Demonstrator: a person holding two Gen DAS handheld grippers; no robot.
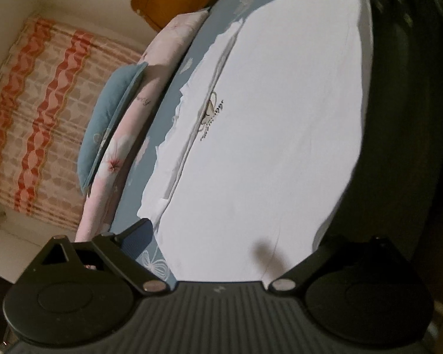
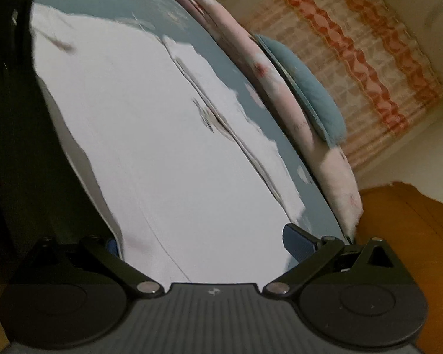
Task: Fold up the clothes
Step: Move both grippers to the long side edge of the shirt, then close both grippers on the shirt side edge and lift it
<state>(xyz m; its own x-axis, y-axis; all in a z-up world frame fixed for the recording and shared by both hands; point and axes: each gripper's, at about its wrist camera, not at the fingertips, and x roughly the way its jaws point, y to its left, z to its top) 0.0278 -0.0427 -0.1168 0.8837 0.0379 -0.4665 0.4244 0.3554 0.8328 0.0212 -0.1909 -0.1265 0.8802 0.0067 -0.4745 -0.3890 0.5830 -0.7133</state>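
Observation:
A white garment [image 1: 265, 124] with a small cartoon print [image 1: 211, 112] lies spread flat on a blue bedsheet [image 1: 221, 26]. One side is folded inward, leaving a long layered edge. My left gripper [image 1: 236, 244] hovers low over the garment's near end. It is open wide, with the blue left pad [image 1: 138, 239] just off the cloth's edge. In the right wrist view the same garment [image 2: 150, 135] and print [image 2: 206, 118] fill the middle. My right gripper [image 2: 203, 244] is open wide too, its pads [image 2: 295, 240] spanning the garment's other end. Neither holds cloth.
A rolled pink floral quilt [image 1: 118, 153] and a blue pillow [image 1: 109, 121] line the bed's far side. Behind them hangs a striped orange-and-white curtain [image 1: 38, 103]. Orange wooden furniture [image 2: 413, 236] stands by the bed. A dark mass [image 1: 407, 118] borders the garment's near side.

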